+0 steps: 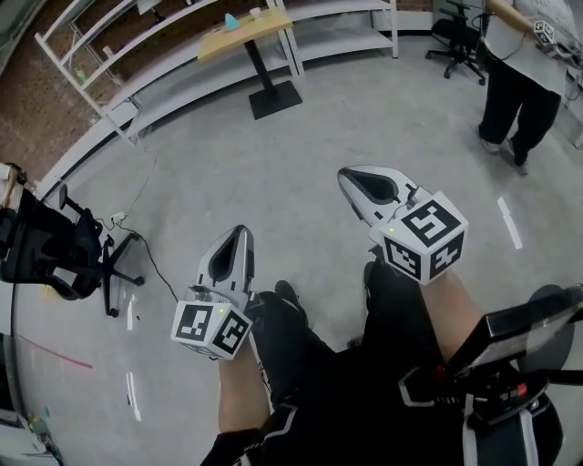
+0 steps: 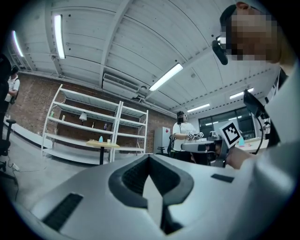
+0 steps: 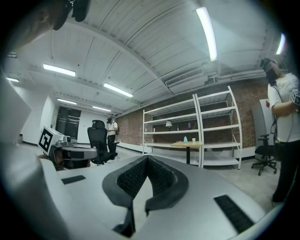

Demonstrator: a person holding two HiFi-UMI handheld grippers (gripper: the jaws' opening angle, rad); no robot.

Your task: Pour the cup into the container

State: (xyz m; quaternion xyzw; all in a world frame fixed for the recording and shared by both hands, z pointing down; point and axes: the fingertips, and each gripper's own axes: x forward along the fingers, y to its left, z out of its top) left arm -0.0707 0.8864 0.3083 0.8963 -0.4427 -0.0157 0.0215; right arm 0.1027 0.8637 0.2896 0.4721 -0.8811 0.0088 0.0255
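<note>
The left claw (image 1: 240, 233) and the right claw (image 1: 352, 178) hover over the person's knees, each shut tight with nothing between its jaws. Well apart from them, the white cup (image 1: 255, 13) stands beside a small blue object (image 1: 231, 22) near the far edge of the wooden bench (image 1: 217, 43).

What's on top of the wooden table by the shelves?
A small blue object and a white cup stand on the tabletop. Both are far off, so the cup's contents can't be seen, nor can I tell what the blue object is.
</note>
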